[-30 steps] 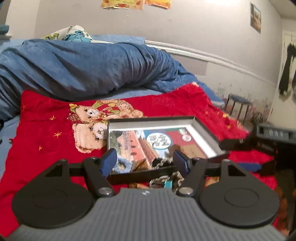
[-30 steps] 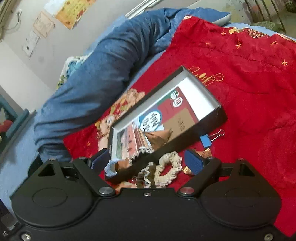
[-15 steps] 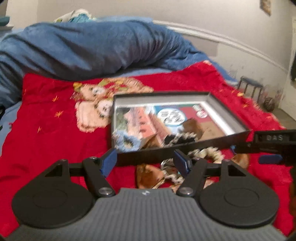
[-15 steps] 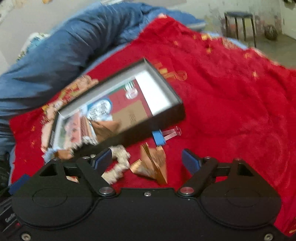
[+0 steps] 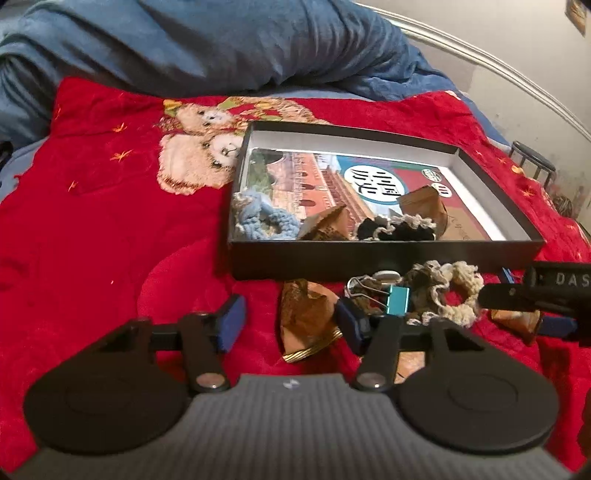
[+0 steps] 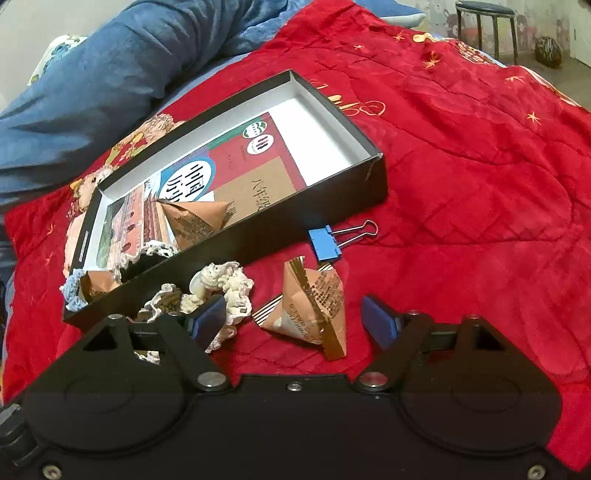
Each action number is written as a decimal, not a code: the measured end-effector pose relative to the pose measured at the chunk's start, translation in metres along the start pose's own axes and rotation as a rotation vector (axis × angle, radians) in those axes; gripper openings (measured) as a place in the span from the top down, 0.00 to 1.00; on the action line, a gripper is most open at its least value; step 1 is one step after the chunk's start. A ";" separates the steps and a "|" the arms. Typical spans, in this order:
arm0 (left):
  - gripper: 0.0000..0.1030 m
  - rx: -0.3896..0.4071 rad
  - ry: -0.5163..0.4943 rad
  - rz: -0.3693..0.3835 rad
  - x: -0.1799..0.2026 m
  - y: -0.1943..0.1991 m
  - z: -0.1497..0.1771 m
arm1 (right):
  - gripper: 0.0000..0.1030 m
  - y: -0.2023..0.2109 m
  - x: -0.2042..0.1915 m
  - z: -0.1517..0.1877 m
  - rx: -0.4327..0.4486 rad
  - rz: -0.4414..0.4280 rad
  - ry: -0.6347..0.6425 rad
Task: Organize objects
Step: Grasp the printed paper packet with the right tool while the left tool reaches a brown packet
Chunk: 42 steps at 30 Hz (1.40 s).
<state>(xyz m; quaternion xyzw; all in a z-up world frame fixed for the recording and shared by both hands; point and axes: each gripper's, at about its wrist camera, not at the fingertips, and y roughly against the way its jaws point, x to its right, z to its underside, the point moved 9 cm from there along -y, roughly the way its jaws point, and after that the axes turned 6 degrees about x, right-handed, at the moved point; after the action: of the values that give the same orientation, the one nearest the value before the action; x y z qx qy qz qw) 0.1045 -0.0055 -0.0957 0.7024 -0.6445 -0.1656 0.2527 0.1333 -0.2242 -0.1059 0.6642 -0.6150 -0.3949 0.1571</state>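
A shallow black box (image 5: 369, 262) (image 6: 295, 221) lies on the red blanket and holds a picture book, a blue scrunchie (image 5: 266, 221), a black scrunchie (image 5: 395, 229) and brown foil packets. In front of the box my left gripper (image 5: 290, 323) hangs low over a brown packet (image 5: 306, 321). Its jaws are closing, the packet is between them, and the left pad is still apart from it. My right gripper (image 6: 294, 322) straddles another brown packet (image 6: 310, 310). Its jaws are closing slightly and neither pad touches the packet.
Loose by the box front are a teal binder clip (image 5: 397, 300), a cream scrunchie (image 5: 454, 291) (image 6: 225, 280) and a blue binder clip (image 6: 325, 243). A rumpled blue duvet (image 5: 184, 44) lies behind the box. A stool (image 6: 484, 18) stands past the bed's end.
Both grippers have sunk toward the items in front of the box. The left jaws have narrowed around a brown packet. The right gripper has shifted from the cream scrunchie to another packet.
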 end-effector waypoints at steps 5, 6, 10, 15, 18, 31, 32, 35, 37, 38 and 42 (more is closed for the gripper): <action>0.63 -0.020 -0.023 0.002 0.006 -0.002 0.002 | 0.54 -0.001 0.001 -0.003 0.025 0.076 0.046; 0.63 -0.022 -0.025 0.001 0.006 -0.002 0.002 | 0.54 -0.002 0.001 -0.004 0.028 0.087 0.058; 0.64 -0.030 -0.006 0.007 0.006 -0.002 0.003 | 0.55 -0.002 -0.002 -0.004 0.039 0.096 0.081; 0.63 -0.044 0.002 0.008 0.005 -0.004 0.002 | 0.61 0.001 -0.001 -0.008 0.054 0.087 0.053; 0.65 -0.046 0.002 0.013 0.004 -0.003 0.002 | 0.70 0.005 -0.001 -0.011 0.060 0.072 0.028; 0.67 -0.037 0.011 0.011 0.003 -0.001 0.003 | 0.70 0.007 -0.012 -0.010 0.068 0.027 0.033; 0.68 -0.036 0.008 0.011 0.003 -0.001 0.003 | 0.70 0.008 -0.014 -0.010 0.070 0.015 0.032; 0.68 -0.033 0.010 0.013 0.003 -0.002 0.002 | 0.70 0.010 -0.018 -0.012 0.082 -0.009 0.031; 0.69 -0.032 0.009 0.013 0.003 -0.002 0.002 | 0.70 0.011 -0.020 -0.013 0.084 -0.022 0.021; 0.69 -0.031 0.007 0.012 0.003 -0.002 0.002 | 0.70 0.011 -0.020 -0.014 0.083 -0.027 0.019; 0.69 -0.026 0.003 0.011 0.003 -0.003 0.002 | 0.70 0.011 -0.020 -0.015 0.080 -0.043 -0.003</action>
<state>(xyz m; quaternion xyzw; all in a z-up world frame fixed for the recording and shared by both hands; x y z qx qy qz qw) 0.1061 -0.0090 -0.0981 0.6958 -0.6456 -0.1717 0.2638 0.1381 -0.2115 -0.0823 0.6825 -0.6162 -0.3740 0.1210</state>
